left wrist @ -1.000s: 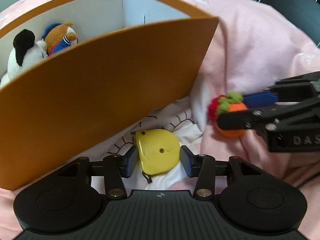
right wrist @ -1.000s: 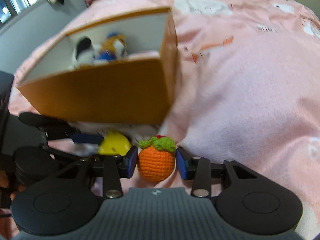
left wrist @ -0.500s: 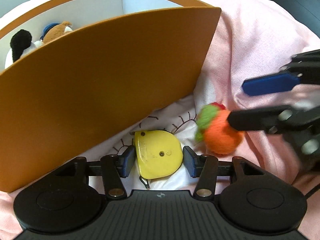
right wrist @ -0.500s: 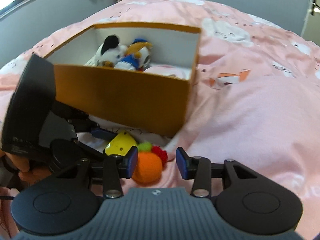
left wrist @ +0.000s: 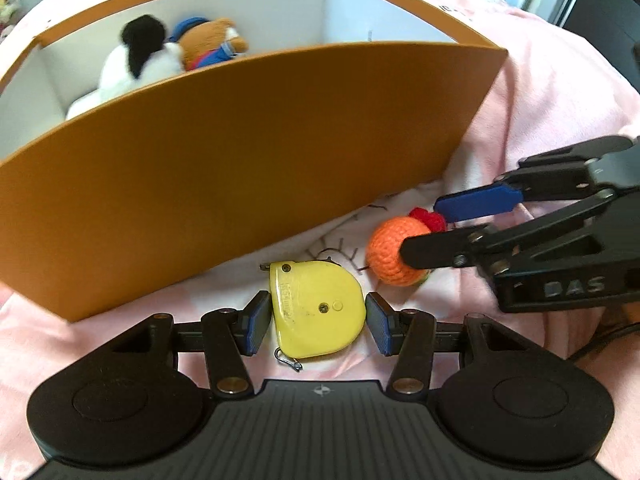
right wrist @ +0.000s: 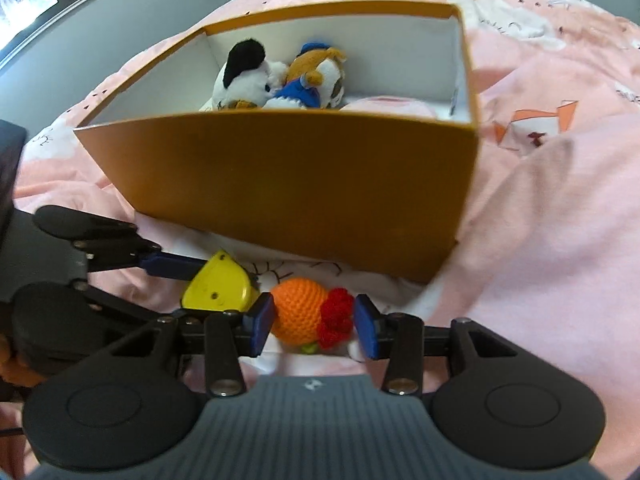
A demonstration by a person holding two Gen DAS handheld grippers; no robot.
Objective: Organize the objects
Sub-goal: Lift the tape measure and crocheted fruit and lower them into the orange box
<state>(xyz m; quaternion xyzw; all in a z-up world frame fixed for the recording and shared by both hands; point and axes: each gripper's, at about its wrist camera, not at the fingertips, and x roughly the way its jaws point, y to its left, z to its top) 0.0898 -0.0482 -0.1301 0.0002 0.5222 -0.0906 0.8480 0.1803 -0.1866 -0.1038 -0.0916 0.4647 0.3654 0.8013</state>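
While my right gripper (right wrist: 314, 322) opens around the soft, light crocheted orange (right wrist: 298, 316), my left gripper (left wrist: 316, 322) straddles the rigid yellow tape measure (left wrist: 316, 312), unclamped; grip flat sides.

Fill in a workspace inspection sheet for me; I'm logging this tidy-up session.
Surface: pink patterned bedspread, rumpled.
Job's things: yellow plastic tape measure and orange crocheted ball lie before the orange cardboard box; two plush toys inside.
Clutter: nothing seen.
Grippers: left gripper open around the tape measure; right gripper opening, ball between its jaws.
Cables: dark lead behind right gripper.
Surroundings: grey wall, window.
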